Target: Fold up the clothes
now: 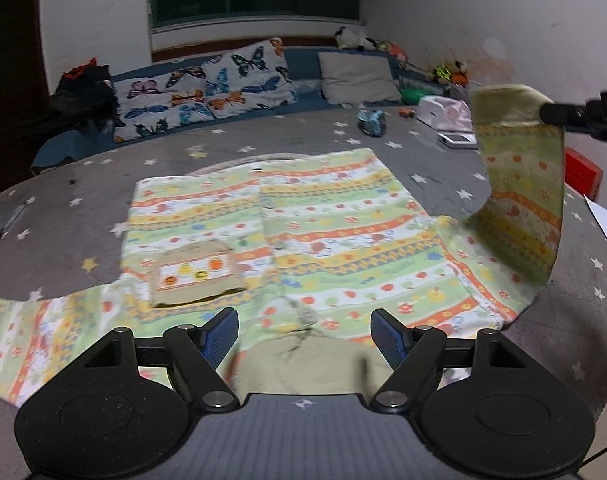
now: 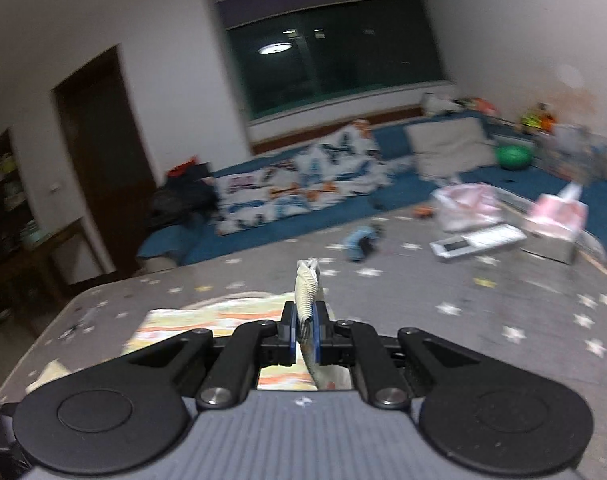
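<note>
Star-print table [image 1: 383, 136]: right hand-held gripper [image 2: 305, 326] pinches sleeve [image 1: 519, 184] (left view).

I count one patterned shirt [image 1: 303, 236] spread on the star-print table cover [image 1: 443, 148], with one chest pocket [image 1: 195, 274] at about eight o'clock of its middle and two sleeves: one lying flat at nine o'clock [image 1: 35, 328], one lifted at three o'clock [image 1: 519, 184]. I hold two grippers: my left gripper [image 1: 304, 334] with its two fingers spread apart, and my right gripper [image 2: 304, 330] with its two fingers pinched on the raised sleeve's cuff. Toward twelve o'clock I count two butterfly-print pillows [image 1: 247, 76] and one plain grey pillow [image 1: 357, 78]. At two o'clock lies one pink tissue box [image 2: 555, 220].
</note>
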`<state>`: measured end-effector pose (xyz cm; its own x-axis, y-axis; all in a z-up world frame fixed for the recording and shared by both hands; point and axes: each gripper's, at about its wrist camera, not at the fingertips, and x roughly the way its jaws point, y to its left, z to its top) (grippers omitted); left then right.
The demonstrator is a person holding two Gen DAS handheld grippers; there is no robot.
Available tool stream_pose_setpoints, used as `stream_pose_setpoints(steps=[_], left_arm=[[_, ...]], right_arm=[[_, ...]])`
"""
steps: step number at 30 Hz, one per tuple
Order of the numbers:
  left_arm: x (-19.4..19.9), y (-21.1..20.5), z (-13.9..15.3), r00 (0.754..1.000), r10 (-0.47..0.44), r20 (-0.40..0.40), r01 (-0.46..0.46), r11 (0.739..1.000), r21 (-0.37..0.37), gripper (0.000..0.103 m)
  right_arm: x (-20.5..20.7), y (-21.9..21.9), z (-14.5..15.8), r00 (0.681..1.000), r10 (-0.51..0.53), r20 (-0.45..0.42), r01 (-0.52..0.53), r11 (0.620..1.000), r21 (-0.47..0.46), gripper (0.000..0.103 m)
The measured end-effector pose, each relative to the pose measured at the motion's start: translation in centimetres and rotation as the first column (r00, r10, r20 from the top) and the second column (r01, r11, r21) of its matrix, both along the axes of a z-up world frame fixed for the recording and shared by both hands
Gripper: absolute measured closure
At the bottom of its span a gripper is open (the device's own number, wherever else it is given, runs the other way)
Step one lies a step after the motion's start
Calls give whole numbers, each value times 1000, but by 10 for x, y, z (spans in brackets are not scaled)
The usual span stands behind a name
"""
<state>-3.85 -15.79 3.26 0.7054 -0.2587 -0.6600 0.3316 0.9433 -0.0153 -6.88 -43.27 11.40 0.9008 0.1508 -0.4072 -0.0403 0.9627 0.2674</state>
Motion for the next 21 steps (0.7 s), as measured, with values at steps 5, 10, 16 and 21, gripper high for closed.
stream_pose_setpoints(steps=[5,10,16,21], left_arm=[[-9,29,0,999,51,7,-51,998,-26,27],[-17,60,-2,993,117,2,-116,992,-40,27],[-24,88,-1,984,179,1,-179,983,-51,27],[-23,96,-1,979,203,-13,-204,977,-70,27]], right_arm=[[16,58,10,992,128,8,-128,991,-25,96],[35,116,-3,972,236,-21,-237,970,-61,96],[47,169,-35,939,331,-94,-338,938,-77,96],[48,203,-55,914,384,-132,-396,914,-86,96]])
